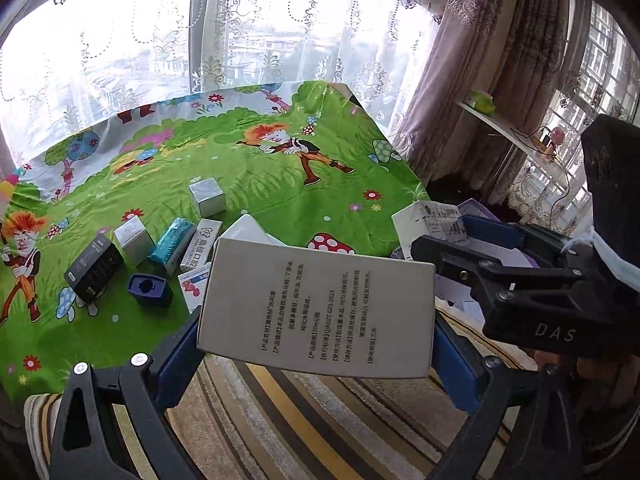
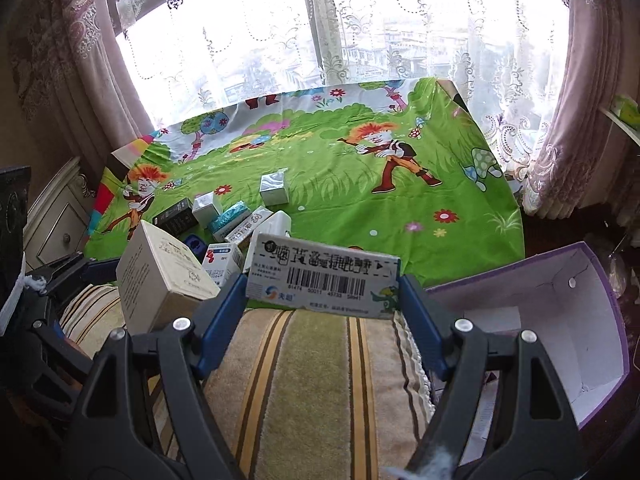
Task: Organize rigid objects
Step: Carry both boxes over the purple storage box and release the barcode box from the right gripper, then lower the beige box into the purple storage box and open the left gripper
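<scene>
- Fingers of the left gripper [image 1: 316, 344], blue-padded, pinch a pale grey rectangular cardboard box with printed text [image 1: 316, 308] by its two short sides; the box hangs tilted between them, above a striped pile cushion [image 1: 320, 420].
- Fingers of the right gripper [image 2: 322, 308] clamp a white flat carton with a barcode label [image 2: 324, 280] at both ends; the carton spans the gap, lifted clear of the cushion below.
- Right of the right fingers lies an open purple cardboard box with a white interior [image 2: 560, 320].
- Beyond both pairs of fingers spreads a green cartoon-print cloth on the bench [image 2: 360, 208].
- Beyond and left of the fingers, on the cloth, a cluster remains: a silver cube box [image 2: 274, 189], a black box [image 1: 94, 268], a teal glitter pack [image 1: 172, 240], a dark blue small container [image 1: 149, 289].
</scene>
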`<state>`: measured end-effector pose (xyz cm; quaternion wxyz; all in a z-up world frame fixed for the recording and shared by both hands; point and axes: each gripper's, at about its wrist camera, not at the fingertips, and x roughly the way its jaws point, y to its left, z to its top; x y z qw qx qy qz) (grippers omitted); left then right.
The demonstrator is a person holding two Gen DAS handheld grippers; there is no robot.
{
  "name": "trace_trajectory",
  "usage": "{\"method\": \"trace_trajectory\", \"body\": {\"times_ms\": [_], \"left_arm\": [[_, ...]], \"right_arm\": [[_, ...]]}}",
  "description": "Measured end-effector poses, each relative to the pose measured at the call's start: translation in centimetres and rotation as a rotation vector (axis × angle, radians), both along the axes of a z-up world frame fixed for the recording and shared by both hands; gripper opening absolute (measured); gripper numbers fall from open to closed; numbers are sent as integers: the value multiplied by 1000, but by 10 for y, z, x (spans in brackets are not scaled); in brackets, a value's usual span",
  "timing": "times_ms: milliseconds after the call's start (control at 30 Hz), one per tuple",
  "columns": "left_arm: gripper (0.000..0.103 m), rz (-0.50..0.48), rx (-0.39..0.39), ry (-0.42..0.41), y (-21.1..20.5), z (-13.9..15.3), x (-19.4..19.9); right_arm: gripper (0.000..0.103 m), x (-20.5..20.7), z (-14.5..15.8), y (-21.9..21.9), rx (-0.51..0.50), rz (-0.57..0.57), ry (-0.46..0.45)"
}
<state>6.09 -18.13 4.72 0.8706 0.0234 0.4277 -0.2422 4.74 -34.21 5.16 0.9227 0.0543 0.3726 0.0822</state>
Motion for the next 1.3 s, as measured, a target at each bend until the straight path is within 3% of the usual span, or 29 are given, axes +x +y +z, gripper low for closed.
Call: {"method": "trace_trajectory", "body": {"times_ms": [400,600,733,900,1200,1300], "left_arm": [[101,-128,-218,201,-62,-14,-2],[102,-216,-260,234,-89,-16,-8],[103,-212,-305,274,-92,-19,-8],[103,-196,-344,294,-86,-21,-4],[103,-211,-402,317,-89,-22,-4],[103,-251,-412,266,-92,-15,-12]], "right_arm": [[80,-33,-10,-94,-63,-210,7],[80,-46,-12,-129,-62,-287,14],[81,-52,-14,-144,-63,-328,28],[92,-56,-14,-154,-55,-360,23],[92,-61,-2,-148,-56,-311,-14],[92,-61,1,-148,-42,-294,-20]]}}
